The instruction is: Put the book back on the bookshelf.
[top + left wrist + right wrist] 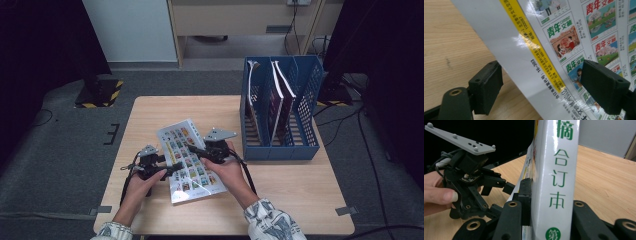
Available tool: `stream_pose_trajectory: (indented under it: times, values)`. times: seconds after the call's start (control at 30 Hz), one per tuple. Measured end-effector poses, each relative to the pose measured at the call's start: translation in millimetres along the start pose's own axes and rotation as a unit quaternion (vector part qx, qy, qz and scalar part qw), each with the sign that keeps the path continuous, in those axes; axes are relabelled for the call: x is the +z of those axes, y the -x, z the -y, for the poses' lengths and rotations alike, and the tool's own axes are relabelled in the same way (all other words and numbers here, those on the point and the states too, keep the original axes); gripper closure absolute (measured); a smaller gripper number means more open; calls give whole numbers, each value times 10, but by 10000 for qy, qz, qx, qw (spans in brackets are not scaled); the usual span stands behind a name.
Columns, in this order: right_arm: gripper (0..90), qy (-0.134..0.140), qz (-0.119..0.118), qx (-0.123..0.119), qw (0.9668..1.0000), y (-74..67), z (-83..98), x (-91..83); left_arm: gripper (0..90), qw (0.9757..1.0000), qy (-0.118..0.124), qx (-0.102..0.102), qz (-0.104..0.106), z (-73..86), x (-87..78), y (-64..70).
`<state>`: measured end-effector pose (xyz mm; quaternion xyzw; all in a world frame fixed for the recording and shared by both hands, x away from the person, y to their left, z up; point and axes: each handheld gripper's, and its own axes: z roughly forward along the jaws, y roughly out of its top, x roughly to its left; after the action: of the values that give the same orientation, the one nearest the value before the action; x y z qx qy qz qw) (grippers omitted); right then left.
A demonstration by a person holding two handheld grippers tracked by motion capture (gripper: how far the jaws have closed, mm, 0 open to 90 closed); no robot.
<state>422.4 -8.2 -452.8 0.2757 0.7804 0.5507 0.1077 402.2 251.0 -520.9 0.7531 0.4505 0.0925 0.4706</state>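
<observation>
Book (187,160) — clamped in right gripper (210,150) jaws.

Magazine (564,45) tilts across wooden table (446,45); left gripper (541,87) jaws stand apart, one below the magazine's edge, the other over its printed cover.

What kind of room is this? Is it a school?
Probably an office or a lab rather than a classroom. A small wooden table stands on grey carpet, a blue file rack holds books, and cables trail over the floor by dark stands, like a recording setup.
</observation>
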Motion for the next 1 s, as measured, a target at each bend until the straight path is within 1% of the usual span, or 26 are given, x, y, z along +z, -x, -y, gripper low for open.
stream_pose_trajectory:
  times: [0.1,0.3,0.37,0.43,0.53,0.6,0.7,0.83,0.87,1.0]
  values:
    - [734,51,-17,-52,10000,-11,-9,-7,177,9999,31,-34,131,-4,5,16]
    - [735,71,-42,-76,9999,-29,-30,-8,175,9997,79,-84,193,-5,3,-7]
    - [735,86,-40,-79,9999,-31,-34,-11,172,9996,50,-122,246,1,15,-10]
    - [736,113,-38,-73,9999,-33,-36,-14,153,9996,17,-113,258,5,23,-11]
    - [736,131,-41,-77,9999,-32,-40,-21,153,9994,-1,-95,330,8,32,-5]
    - [736,158,-42,-72,9998,-32,-42,-24,166,9992,16,-83,388,7,32,-1]
    - [736,202,-53,-81,9997,-35,-54,-30,178,9992,32,-55,398,3,26,0]
    - [736,206,-74,-96,9997,-36,-64,-30,218,9990,61,-144,427,-4,5,-30]
    - [736,209,-79,-97,9997,-36,-64,-30,237,9989,49,-149,439,-9,-6,-43]
    - [736,260,-85,-69,9996,-28,-58,-42,335,9982,98,-346,481,-33,-53,-78]
